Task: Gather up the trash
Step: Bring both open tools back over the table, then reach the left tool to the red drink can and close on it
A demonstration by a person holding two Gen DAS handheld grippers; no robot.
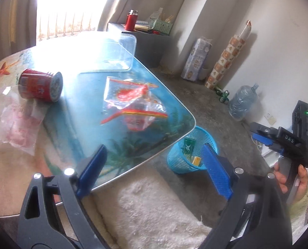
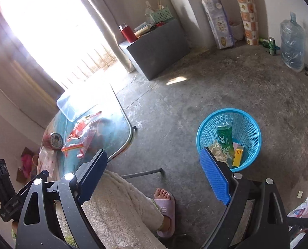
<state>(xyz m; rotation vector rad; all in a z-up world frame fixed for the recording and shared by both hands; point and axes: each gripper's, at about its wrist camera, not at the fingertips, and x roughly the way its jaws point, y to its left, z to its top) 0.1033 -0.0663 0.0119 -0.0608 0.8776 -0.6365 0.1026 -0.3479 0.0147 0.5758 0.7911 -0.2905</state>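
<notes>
Both the left gripper (image 1: 154, 168) and right gripper (image 2: 152, 173) are spread wide and empty. Nearest trash on the glass table (image 1: 180, 122) is the crinkled clear wrapper (image 1: 133, 101) (slippery, likely); pinch a bunched fold low, then carry it to the blue basket (image 2: 251, 124); the red can (image 1: 40, 85) lies farther off.

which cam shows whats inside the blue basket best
The right wrist view: it looks down into the blue basket, showing a green can, yellow box and crumpled paper. The left wrist view shows the basket side-on, partly behind a tool finger.
</notes>
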